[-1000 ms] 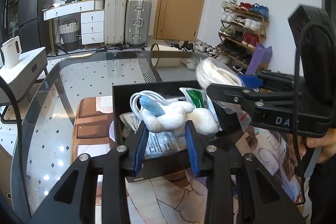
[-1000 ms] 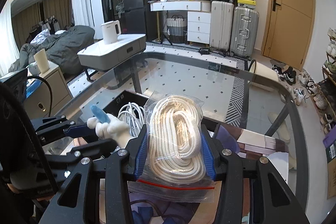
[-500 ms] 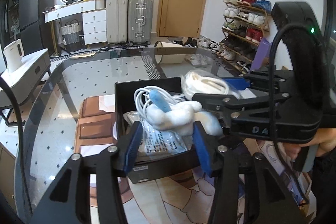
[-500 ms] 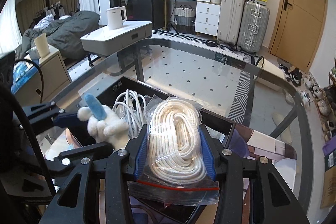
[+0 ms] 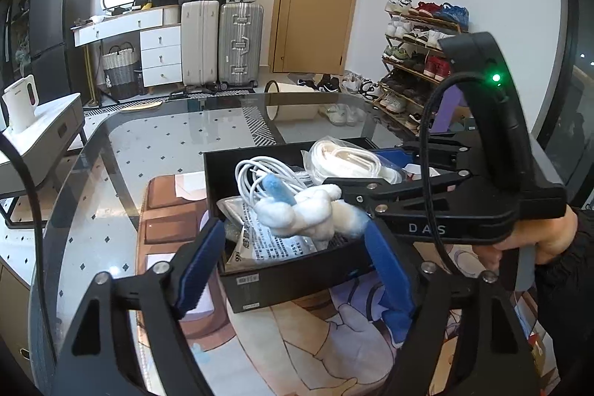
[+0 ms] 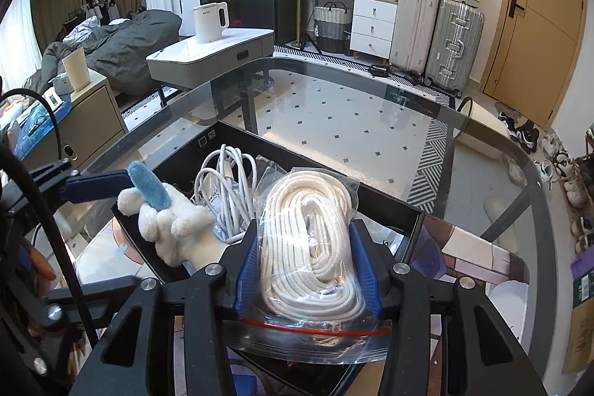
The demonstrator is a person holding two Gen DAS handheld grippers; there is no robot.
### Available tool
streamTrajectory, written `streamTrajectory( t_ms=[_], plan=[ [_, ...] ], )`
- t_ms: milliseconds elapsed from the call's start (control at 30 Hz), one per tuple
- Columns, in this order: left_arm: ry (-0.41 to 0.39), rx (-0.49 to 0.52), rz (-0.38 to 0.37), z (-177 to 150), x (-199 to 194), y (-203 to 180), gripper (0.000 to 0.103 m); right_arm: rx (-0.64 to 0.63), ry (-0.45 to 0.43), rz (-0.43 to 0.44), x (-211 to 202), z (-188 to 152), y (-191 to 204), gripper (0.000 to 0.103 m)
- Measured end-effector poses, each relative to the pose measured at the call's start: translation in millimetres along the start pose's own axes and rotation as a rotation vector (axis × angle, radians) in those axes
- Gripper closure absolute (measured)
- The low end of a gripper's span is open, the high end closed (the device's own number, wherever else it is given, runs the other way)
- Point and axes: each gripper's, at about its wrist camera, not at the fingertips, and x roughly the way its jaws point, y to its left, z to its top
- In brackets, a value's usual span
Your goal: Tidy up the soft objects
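Observation:
A black box stands on the glass table and shows in the right wrist view too. In it lie a white plush toy with a blue ear, a coiled white cable and a printed plastic packet. My left gripper is open, its blue pads on either side of the plush toy and apart from it. My right gripper is shut on a clear bag of white rope, held over the box's right part.
The glass table has a printed mat under the box. A white side table with a kettle stands to the left. Suitcases, a door and a shoe rack line the far walls.
My left gripper has opened and let go of the plush toy, which now lies in the box, and has drawn back. My right gripper has moved the rope bag lower over the box.

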Motion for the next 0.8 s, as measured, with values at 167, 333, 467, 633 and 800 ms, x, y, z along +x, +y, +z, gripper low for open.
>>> streamTrajectory(
  t_ms=[167, 333, 467, 633, 800],
  plan=[
    [-0.015, -0.013, 0.017, -2.4, -8.6, 6.1, 0.006, 0.02, -0.012, -0.012, -3.6, 0.9, -2.0, 0.038],
    [-0.023, -0.018, 0.036, -4.9, -14.0, 10.7, 0.005, 0.038, -0.084, -0.028, -30.1, -4.1, -1.0, 0.012],
    [-0.032, -0.022, 0.056, -3.8, -15.9, 9.9, 0.0, 0.077, -0.131, -0.047, -51.7, -12.5, -3.7, 0.003],
    [-0.05, -0.028, 0.07, -6.4, -22.9, 11.2, 0.0, 0.115, -0.185, -0.046, -75.6, -28.2, -0.5, 0.001],
    [-0.074, -0.026, 0.08, -10.6, -30.8, 9.3, 0.0, 0.126, -0.217, -0.048, -88.9, -44.4, 7.2, 0.001]
  ],
)
